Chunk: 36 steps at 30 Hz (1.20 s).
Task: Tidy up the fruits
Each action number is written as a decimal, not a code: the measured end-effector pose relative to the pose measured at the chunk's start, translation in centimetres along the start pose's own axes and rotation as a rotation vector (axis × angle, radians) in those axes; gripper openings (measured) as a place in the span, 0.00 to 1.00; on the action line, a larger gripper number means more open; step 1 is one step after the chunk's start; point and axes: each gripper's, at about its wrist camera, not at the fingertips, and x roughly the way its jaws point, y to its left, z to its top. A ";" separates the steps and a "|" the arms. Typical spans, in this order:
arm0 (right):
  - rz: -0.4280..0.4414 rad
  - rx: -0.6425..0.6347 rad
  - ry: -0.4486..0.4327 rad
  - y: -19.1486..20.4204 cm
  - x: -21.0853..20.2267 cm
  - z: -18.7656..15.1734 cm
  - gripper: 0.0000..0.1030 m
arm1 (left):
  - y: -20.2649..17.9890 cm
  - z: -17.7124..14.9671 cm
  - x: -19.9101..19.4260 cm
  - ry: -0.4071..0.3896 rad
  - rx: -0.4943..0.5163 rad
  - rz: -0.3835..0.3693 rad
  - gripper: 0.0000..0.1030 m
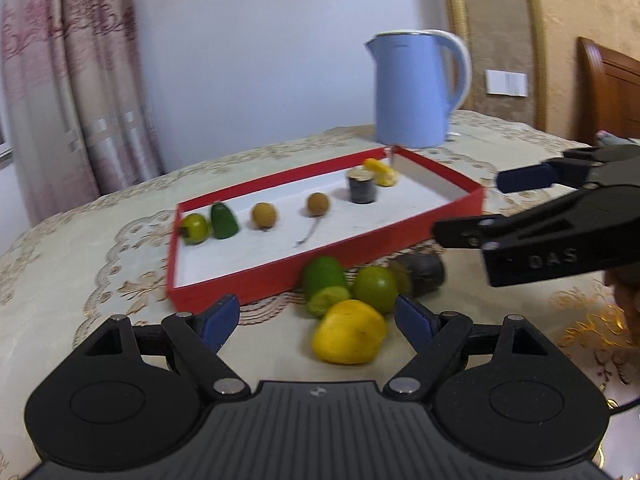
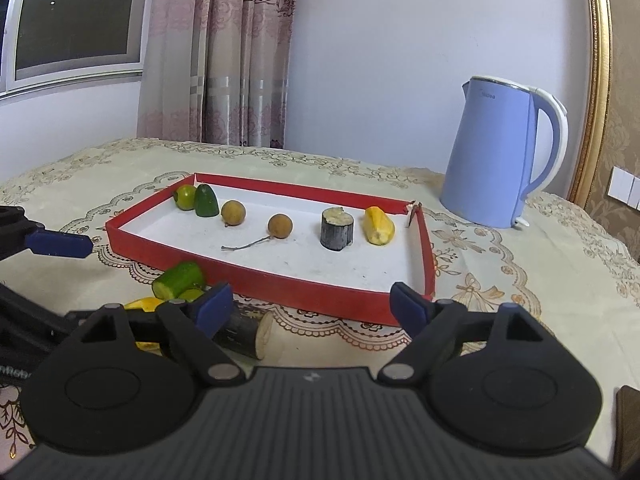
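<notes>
a table [image 2: 520, 280] under a cream embroidered cloth stood before a pale wall and pink curtains [image 2: 224, 60], with a blue kettle [image 2: 504, 156] at its far right; on it we saw a shallow red tray [image 2: 304, 288] holding a row of six pieces: a green round fruit [image 2: 186, 197], a dark green piece [image 2: 206, 200], two brown round fruits [image 2: 233, 212] [image 2: 280, 225], a dark cut stub [image 2: 337, 229] and a yellow piece [image 2: 378, 225]; just outside the tray's near wall lay a green cut piece [image 1: 324, 288], a green round fruit [image 1: 375, 289], a dark stub [image 1: 424, 272] and a yellow fruit [image 1: 349, 332], close together; our left gripper [image 1: 318, 316] hung released, the yellow fruit lying between its spread fingers but unpressed; our right gripper [image 2: 308, 306] stood released too, nothing between its fingers.
</notes>
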 end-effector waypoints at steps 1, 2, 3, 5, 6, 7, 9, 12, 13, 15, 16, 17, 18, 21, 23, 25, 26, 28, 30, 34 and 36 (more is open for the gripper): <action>0.000 0.001 0.000 -0.1 0.1 0.0 0.83 | -0.2 0.0 0.1 0.005 0.009 -0.008 0.82; 0.000 0.002 0.000 -0.1 0.1 0.0 0.83 | -0.3 0.0 0.4 0.011 0.016 -0.009 0.82; 0.001 0.002 0.001 -0.1 0.1 -0.1 0.83 | -0.5 0.0 0.5 0.019 0.022 -0.008 0.82; 0.001 0.002 0.000 -0.1 0.1 -0.1 0.84 | -0.6 -0.1 0.8 0.036 0.034 -0.019 0.82; 0.000 0.001 0.001 -0.1 0.1 -0.1 0.84 | -0.7 -0.2 1.0 0.043 0.037 -0.024 0.82; -0.001 0.000 0.002 -0.1 0.1 -0.1 0.84 | -0.8 -0.2 1.1 0.051 0.041 -0.027 0.82; 0.001 0.002 0.002 -0.2 0.2 -0.2 0.85 | -0.9 -0.1 1.6 0.067 0.052 -0.031 0.82; 0.002 0.002 0.001 -0.3 0.2 -0.2 0.85 | -1.1 -0.2 2.2 0.097 0.059 -0.041 0.82; 0.002 0.003 0.001 -0.3 0.1 -0.2 0.85 | -1.1 -0.2 2.3 0.104 0.060 -0.043 0.82; 0.002 0.006 0.001 -0.4 0.1 -0.3 0.85 | -1.0 -0.2 2.5 0.114 0.057 -0.050 0.79; 0.002 0.007 0.000 -0.4 0.1 -0.3 0.85 | -0.8 -0.1 2.6 0.123 0.054 -0.060 0.77; 0.001 0.007 0.000 -0.4 0.1 -0.3 0.86 | -0.7 0.0 2.7 0.132 0.048 -0.069 0.76; 0.002 0.007 0.001 -0.4 0.1 -0.3 0.86 | -0.5 0.0 2.9 0.140 0.041 -0.077 0.75; 0.002 0.006 0.000 -0.5 0.1 -0.3 0.86 | 0.1 0.1 3.2 0.161 0.027 -0.089 0.68; 0.001 0.008 0.000 -0.5 0.1 -0.4 0.87 | 0.3 0.2 3.3 0.164 0.021 -0.098 0.67; 0.003 0.008 0.002 -0.5 0.2 -0.3 0.87 | 0.2 0.2 3.4 0.165 0.023 -0.100 0.67; 0.004 0.008 0.003 -0.5 0.3 -0.4 0.87 | 0.2 0.2 3.4 0.165 0.027 -0.101 0.67; 0.005 0.007 0.003 -0.5 0.3 -0.5 0.87 | 0.1 0.1 3.4 0.163 0.032 -0.100 0.67; 0.006 0.005 0.003 -0.5 0.3 -0.5 0.87 | 0.0 0.2 3.4 0.163 0.035 -0.104 0.67; 0.002 0.004 0.003 -0.4 0.3 -0.5 0.88 | -0.2 0.3 3.7 0.169 0.038 -0.119 0.67; 0.000 0.003 0.003 -0.4 0.3 -0.5 0.88 | -0.3 0.4 3.7 0.170 0.042 -0.113 0.67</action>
